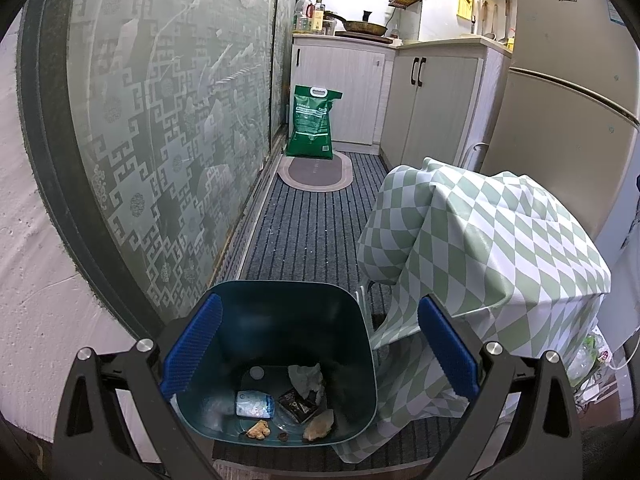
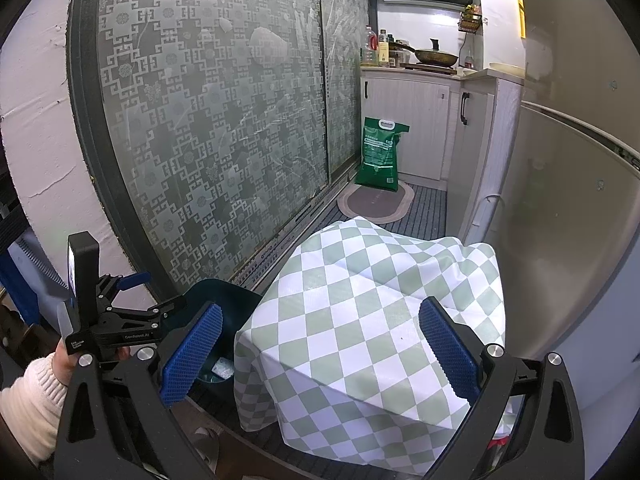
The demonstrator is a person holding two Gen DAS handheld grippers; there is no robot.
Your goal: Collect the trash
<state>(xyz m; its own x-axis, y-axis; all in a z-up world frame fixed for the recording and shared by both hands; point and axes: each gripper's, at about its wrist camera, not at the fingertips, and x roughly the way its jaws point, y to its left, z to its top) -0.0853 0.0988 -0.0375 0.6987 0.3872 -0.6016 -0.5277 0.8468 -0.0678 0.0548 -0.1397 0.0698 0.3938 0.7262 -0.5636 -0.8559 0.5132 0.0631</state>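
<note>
Several scraps of trash [image 1: 280, 400] lie in the dark bin [image 1: 276, 320] on the floor, under the spread, empty left gripper [image 1: 320, 352]. Right view: the right gripper [image 2: 320, 352], spread and empty, hovers over the checked cloth [image 2: 368, 312], bin at near left.

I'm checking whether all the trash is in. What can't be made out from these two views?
- What lies under the checkered cloth: covered in both views.
- Trash bin contents in the right wrist view: mostly hidden by the cloth and the right gripper.
- Floor near the bin, left wrist view: blocked by the left gripper.
</note>
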